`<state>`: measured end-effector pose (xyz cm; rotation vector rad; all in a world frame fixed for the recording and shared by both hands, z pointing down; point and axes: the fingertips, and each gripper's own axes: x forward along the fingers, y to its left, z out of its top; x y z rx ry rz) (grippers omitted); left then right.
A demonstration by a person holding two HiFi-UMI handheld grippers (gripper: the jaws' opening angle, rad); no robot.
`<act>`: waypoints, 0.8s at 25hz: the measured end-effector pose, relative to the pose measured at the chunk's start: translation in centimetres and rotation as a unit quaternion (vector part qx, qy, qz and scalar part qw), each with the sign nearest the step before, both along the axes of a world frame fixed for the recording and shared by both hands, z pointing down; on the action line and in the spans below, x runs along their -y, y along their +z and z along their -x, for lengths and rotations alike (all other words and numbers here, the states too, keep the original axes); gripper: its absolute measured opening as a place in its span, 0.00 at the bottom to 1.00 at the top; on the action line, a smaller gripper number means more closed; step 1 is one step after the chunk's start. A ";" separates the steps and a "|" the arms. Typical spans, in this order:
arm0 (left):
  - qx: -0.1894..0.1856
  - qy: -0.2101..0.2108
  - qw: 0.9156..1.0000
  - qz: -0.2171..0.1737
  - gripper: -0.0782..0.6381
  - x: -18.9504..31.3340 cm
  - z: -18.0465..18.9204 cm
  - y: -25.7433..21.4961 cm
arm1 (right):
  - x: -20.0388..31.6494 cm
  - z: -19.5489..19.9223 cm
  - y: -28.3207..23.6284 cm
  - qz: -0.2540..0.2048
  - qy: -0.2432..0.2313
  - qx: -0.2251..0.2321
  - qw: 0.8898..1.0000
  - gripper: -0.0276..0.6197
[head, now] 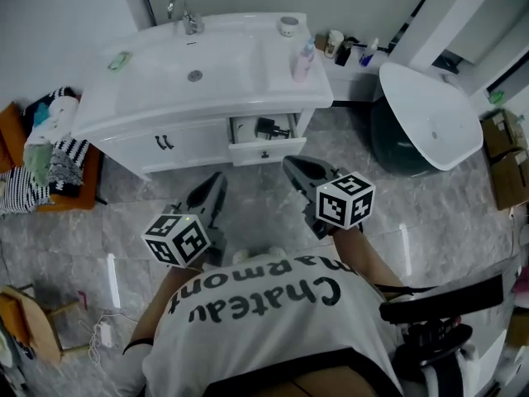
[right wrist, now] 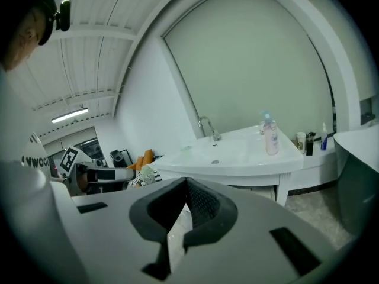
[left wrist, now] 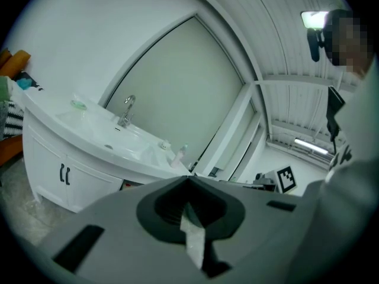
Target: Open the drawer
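The drawer (head: 265, 150) juts past the vanity (head: 165, 143) front edge, open floor (head: 256, 195) separating it from the left gripper (head: 218, 178) and right gripper (head: 288, 163), jaws pressed together, empty.

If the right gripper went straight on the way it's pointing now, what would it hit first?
Most likely the front panel of the open white drawer in the white sink cabinet. The right gripper, jaws shut, aims at it, though depth is uncertain.
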<state>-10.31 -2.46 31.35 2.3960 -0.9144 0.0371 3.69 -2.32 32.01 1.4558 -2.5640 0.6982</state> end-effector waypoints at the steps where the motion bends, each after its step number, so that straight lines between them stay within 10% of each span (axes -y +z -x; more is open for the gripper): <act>1: 0.002 -0.002 1.000 -0.003 0.12 -0.2 0.0 -0.1 | -0.2 0.1 0.2 -0.001 -0.004 -0.008 1.000 0.06; 20: 0.011 -0.020 1.000 0.003 0.12 -2.7 -0.2 0.1 | -2.4 -0.2 1.1 0.009 -0.018 -0.022 1.000 0.06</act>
